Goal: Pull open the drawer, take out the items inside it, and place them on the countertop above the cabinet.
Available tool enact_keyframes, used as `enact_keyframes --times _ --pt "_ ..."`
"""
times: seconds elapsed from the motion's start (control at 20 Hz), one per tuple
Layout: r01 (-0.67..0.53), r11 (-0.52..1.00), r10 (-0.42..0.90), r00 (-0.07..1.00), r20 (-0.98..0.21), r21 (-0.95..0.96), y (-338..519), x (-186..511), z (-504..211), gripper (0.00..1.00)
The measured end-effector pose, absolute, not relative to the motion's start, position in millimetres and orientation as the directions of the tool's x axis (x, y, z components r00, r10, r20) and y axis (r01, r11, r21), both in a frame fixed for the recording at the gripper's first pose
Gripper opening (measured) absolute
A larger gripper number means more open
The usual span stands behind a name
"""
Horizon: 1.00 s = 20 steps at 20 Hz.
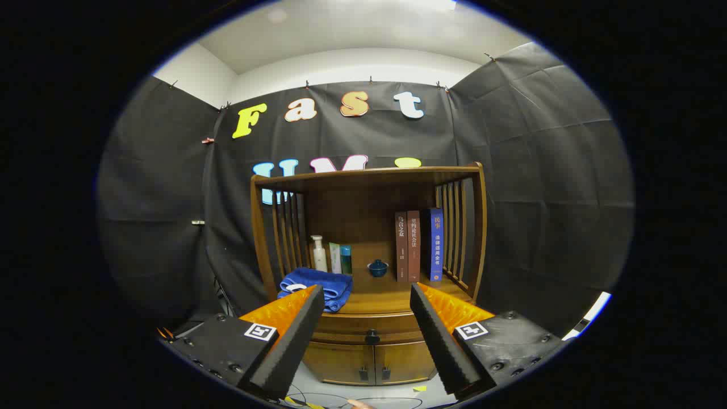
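1. My gripper (367, 295) is spread wide with nothing between the fingers (295, 335). It's hanging in the air, well short of the cabinet (369, 352).
2. The drawer (372, 332) is shut. It sits just under the countertop (386, 295), and its small dark knob (372, 337) shows right in the gap between my fingers. I can't see what's inside.
3. Below the drawer are two cabinet doors (369, 360) with dark handles, both closed.
4. On the countertop, at the front left corner, a folded blue towel (315, 287) sits just beyond my left finger.
5. Along the back edge on the left there's a white pump bottle (319, 253), with a green and teal box (341, 258) just beside it.
6. Around the middle of the countertop is a small dark blue lidded cup (377, 268).
7. Toward the back right, three books (419, 245) stand upright, two brown and one blue, touching each other next to the slatted side rail (457, 233).
8. Some cables (341, 400) lie on the floor in front of the cabinet.
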<state>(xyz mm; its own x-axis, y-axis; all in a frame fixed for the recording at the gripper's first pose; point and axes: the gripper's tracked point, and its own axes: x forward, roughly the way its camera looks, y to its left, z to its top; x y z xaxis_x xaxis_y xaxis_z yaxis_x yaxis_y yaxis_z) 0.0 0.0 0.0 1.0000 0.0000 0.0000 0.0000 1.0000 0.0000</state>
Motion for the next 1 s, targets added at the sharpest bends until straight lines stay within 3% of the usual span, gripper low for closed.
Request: enact_keyframes --times 1.0 --pt "-0.009 1.0 0.009 1.0 -0.009 0.004 -5.2 13.4 -1.8 0.99"
